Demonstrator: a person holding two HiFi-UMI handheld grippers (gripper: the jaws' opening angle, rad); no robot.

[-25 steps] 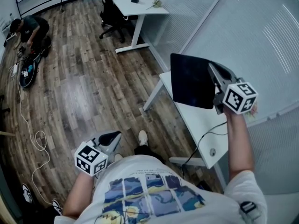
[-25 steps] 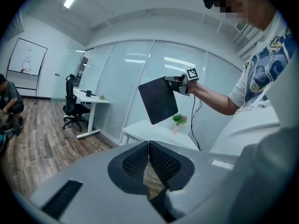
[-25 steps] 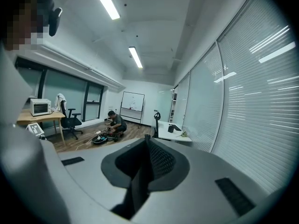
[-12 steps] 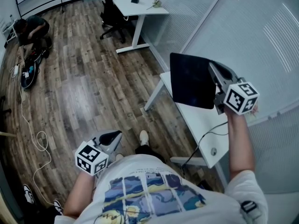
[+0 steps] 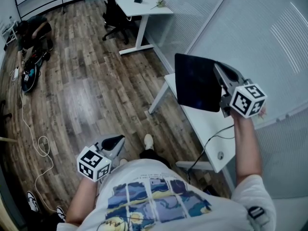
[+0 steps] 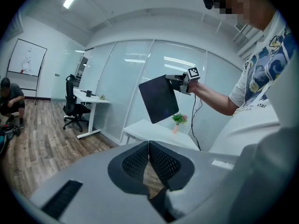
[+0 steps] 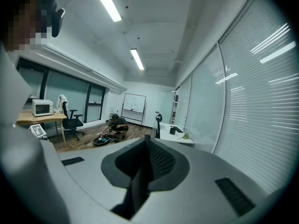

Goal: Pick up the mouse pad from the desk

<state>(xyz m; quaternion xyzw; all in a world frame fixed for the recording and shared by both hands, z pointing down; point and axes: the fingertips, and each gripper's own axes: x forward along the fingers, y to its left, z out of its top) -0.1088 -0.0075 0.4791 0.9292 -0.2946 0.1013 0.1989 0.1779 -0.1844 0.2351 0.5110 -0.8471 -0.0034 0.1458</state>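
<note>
The right gripper (image 5: 219, 73) pinches one edge of the mouse pad (image 5: 197, 83) in its fingers (image 7: 161, 160), upright above the far corner of the surface (image 5: 204, 124). The grip should be firm and steady so the pad cannot slip. The left gripper (image 5: 113, 142) is closed and empty.

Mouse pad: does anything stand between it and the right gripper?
Nothing does. The right gripper is shut on the mouse pad at its edge and holds it in the air above the white desk.

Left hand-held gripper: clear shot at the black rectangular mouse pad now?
Probably yes. The black rectangular mouse pad is up in open air above the white desk, pinched by the right hand-held gripper; nothing stands between. The left hand-held gripper has shut jaws.
</note>
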